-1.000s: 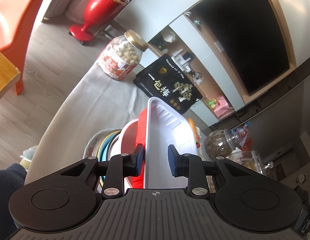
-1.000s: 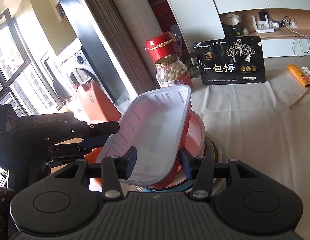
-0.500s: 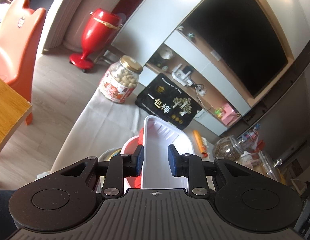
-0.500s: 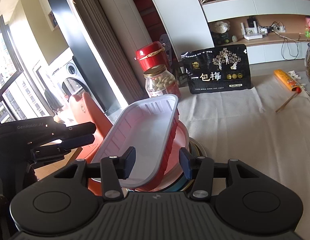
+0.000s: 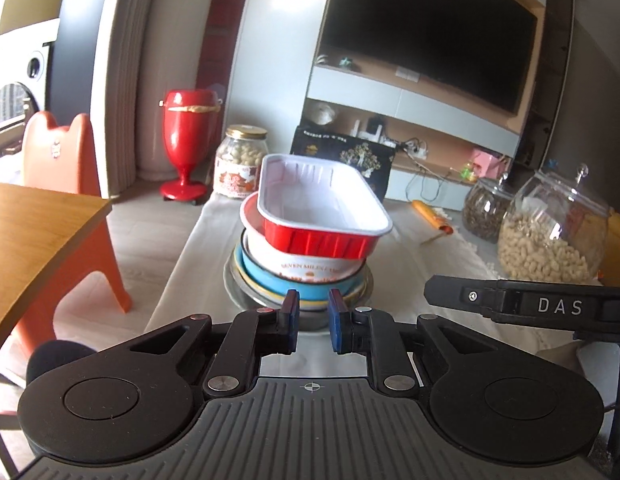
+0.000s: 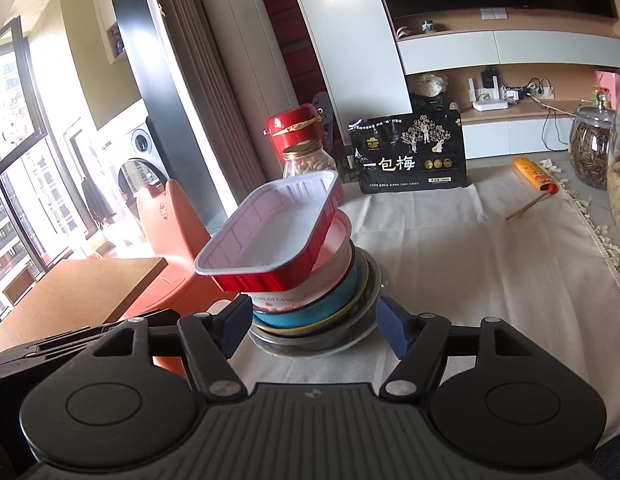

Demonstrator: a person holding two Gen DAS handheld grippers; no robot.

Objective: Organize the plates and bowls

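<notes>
- Your left hand-held gripper (image 5: 313, 322) has its jaws closing to a narrow gap with nothing between them.
- Your right hand-held gripper (image 6: 313, 322) has its jaws opening. In its view the foot of the stack shows in the gap, but the pads press on nothing.
- Straight ahead of both hand-held grippers stands one stack on the cloth-covered tabletop (image 6: 490, 264).
- Counting down the stack: one red foil tray (image 5: 322, 210) with a white inside sits tilted on top, overhanging the rim below; then one white bowl (image 5: 306, 262) with lettering; one blue bowl (image 6: 310, 308); a yellow-edged rim; and one metal plate (image 5: 238, 284) at the bottom. How many pieces hide between them, you cannot tell.
- Beyond the stack you have one gold-lidded jar of nuts (image 5: 240, 162) and one black snack bag (image 6: 412, 156) standing upright.
- To the right of your hand-held grippers are two glass jars: one of dark seeds (image 5: 484, 210) and one of peanuts (image 5: 550, 236).
- One orange packet (image 6: 534, 174) lies on the cloth, well apart from the stack.
</notes>
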